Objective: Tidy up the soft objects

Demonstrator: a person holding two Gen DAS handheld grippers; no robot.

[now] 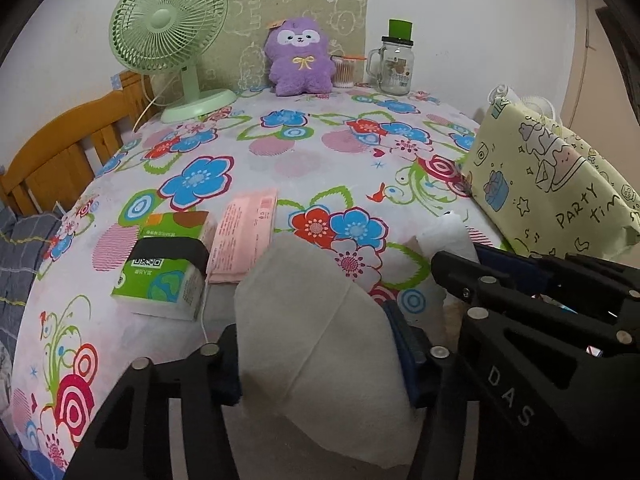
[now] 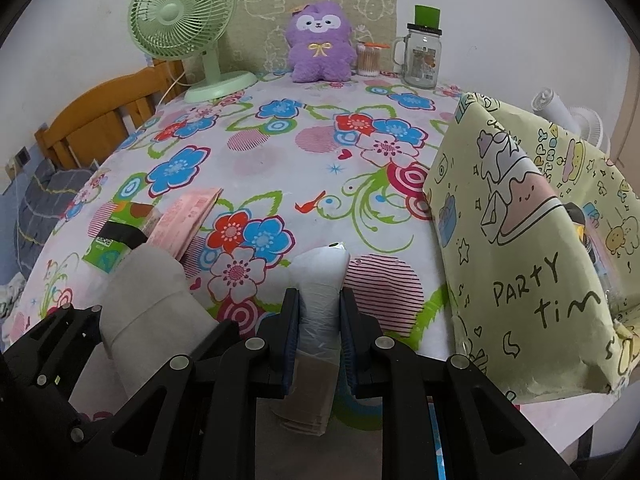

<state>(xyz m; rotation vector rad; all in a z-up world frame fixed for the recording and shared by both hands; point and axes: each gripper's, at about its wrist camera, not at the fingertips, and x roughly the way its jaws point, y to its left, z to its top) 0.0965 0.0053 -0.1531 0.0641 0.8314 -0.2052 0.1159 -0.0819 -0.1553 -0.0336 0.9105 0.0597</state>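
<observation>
My left gripper (image 1: 320,356) is shut on a folded white tissue sheet (image 1: 316,320), held above the floral table's near edge; it also shows in the right wrist view (image 2: 152,300). My right gripper (image 2: 320,332) is shut on a white plastic-wrapped tissue pack (image 2: 320,280), seen from the left wrist view too (image 1: 448,232). A green tissue pack (image 1: 164,276) and a pink tissue pack (image 1: 244,236) lie on the cloth at the near left. A purple plush toy (image 1: 300,56) sits at the back against the wall.
A yellow "Party time" paper bag (image 2: 520,240) stands open at the right. A green desk fan (image 1: 176,40), a cotton-swab jar (image 1: 344,72) and a glass mug jar (image 1: 396,64) stand along the back. A wooden bed frame (image 1: 60,152) is left of the table (image 1: 320,160).
</observation>
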